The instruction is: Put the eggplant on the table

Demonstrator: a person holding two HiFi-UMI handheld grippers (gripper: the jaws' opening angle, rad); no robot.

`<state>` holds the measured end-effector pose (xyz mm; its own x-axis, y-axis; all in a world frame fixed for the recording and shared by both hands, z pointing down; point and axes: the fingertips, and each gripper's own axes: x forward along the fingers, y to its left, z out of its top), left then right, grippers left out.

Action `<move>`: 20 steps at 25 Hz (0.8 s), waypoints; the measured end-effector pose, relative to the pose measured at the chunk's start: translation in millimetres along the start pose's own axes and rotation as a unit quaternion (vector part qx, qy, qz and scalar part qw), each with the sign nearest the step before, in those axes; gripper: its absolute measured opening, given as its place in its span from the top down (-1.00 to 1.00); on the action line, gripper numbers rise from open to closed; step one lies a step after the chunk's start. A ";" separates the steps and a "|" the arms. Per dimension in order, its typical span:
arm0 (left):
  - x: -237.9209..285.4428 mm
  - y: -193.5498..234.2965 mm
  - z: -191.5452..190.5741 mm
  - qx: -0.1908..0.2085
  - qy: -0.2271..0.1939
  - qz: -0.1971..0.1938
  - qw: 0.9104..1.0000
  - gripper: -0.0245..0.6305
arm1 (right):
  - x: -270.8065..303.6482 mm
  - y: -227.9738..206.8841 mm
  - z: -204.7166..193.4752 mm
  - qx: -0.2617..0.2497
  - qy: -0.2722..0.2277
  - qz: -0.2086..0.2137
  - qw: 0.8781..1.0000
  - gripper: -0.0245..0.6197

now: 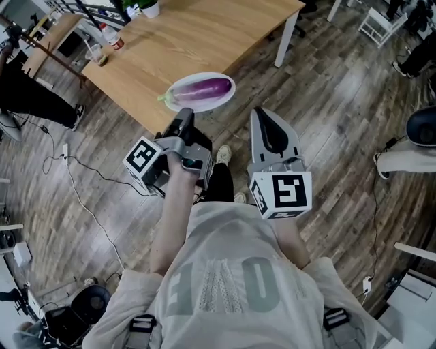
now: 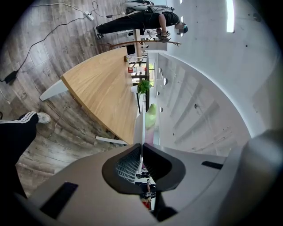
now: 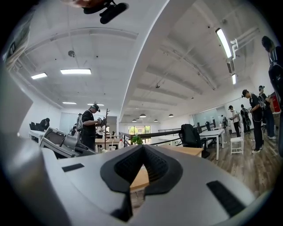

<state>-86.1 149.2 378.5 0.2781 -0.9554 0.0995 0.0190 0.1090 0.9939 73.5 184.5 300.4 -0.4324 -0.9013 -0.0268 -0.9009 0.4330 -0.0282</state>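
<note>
A purple eggplant [image 1: 202,88] with a green stem lies on a white plate [image 1: 204,104]. The plate hangs over the near edge of the wooden table [image 1: 191,34]. My left gripper [image 1: 184,117] is shut on the plate's near rim. In the left gripper view the plate [image 2: 139,128] stands edge-on between the closed jaws of the left gripper [image 2: 141,148], with the eggplant's green stem [image 2: 151,115] beyond. My right gripper [image 1: 262,112] is held to the right of the plate, shut and empty. In its own view the right gripper [image 3: 142,146] points level at the table [image 3: 140,176].
A cup [image 1: 99,54], a bottle [image 1: 112,37] and a potted plant [image 1: 146,7] stand at the table's far end. Cables [image 1: 68,177] trail over the wooden floor at left. A white chair [image 1: 378,24] is at the back right. Several people stand around the room.
</note>
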 end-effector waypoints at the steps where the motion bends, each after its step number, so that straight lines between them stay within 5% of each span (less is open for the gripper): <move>1: 1.7 0.0 2.2 0.003 -0.001 -0.002 1.000 0.86 | 0.8 -0.6 0.0 0.001 -0.002 -0.001 1.000 0.86; 20: 104.0 -25.6 30.5 -0.001 0.000 -0.028 1.000 0.86 | 103.9 -33.0 16.7 -0.026 -0.019 0.030 0.999 0.87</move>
<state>-86.9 38.7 364.9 0.2772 -0.9598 0.0437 0.0371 0.0562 0.9977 59.0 76.8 281.8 -0.4842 -0.8725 -0.0654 -0.8749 0.4836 0.0259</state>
